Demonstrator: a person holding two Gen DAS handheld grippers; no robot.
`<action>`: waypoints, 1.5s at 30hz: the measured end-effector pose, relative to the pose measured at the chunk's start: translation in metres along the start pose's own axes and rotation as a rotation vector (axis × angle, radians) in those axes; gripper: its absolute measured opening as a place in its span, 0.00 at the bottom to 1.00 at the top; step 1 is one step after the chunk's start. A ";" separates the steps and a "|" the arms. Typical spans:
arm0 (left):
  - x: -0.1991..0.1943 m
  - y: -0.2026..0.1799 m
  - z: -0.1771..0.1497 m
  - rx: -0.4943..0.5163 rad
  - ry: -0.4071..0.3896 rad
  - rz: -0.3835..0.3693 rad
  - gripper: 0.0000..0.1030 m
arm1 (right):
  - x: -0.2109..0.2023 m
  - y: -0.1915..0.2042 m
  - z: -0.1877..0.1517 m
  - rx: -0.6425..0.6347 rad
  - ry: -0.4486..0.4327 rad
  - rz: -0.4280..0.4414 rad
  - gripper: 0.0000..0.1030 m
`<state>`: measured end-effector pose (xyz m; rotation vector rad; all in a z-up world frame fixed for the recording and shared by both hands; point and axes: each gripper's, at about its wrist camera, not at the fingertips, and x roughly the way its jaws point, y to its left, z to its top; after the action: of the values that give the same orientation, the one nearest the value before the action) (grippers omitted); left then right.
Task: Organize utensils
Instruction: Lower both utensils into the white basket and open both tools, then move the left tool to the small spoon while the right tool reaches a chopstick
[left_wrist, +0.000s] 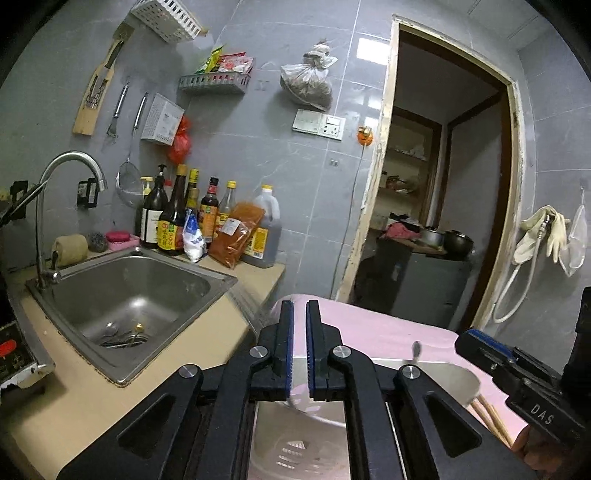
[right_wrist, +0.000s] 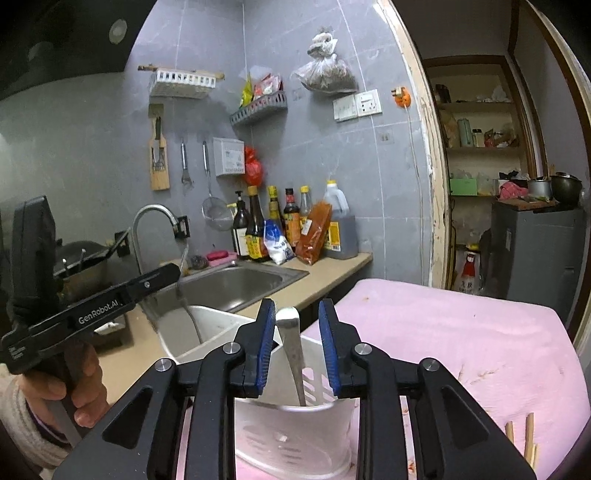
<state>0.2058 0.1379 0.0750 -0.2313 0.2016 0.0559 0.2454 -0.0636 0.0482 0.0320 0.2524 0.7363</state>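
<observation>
A white plastic utensil holder (right_wrist: 295, 439) stands on a pink cloth (right_wrist: 461, 332). A steel utensil handle (right_wrist: 293, 350) stands upright in it, between the open jaws of my right gripper (right_wrist: 297, 314), untouched. My left gripper (left_wrist: 300, 314) hovers over the same holder (left_wrist: 295, 443) with its jaws nearly closed and nothing between them. A thin metal handle tip (left_wrist: 415, 349) sticks up at the holder's rim. Wooden chopsticks (left_wrist: 493, 421) lie on the cloth to the right, also in the right wrist view (right_wrist: 524, 439). More utensils (left_wrist: 123, 336) lie in the sink (left_wrist: 140, 295).
Sauce bottles (left_wrist: 184, 218) and spice bags stand behind the sink. A tap (left_wrist: 48, 206) rises at its left. Strainers and a knife rack hang on the tiled wall. A doorway (left_wrist: 436, 184) opens to the right. The other gripper shows at the right edge (left_wrist: 517, 380).
</observation>
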 end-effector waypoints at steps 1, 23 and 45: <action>-0.002 -0.003 0.001 0.008 -0.002 -0.009 0.09 | -0.004 0.000 0.002 0.001 -0.008 -0.005 0.23; -0.050 -0.107 -0.017 0.177 -0.001 -0.173 0.87 | -0.144 -0.046 0.002 -0.015 -0.133 -0.327 1.00; 0.025 -0.205 -0.122 0.399 0.568 -0.324 0.69 | -0.176 -0.113 -0.093 0.065 0.380 -0.452 0.58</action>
<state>0.2227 -0.0893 -0.0005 0.1270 0.7289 -0.3743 0.1723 -0.2705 -0.0169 -0.1016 0.6239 0.2779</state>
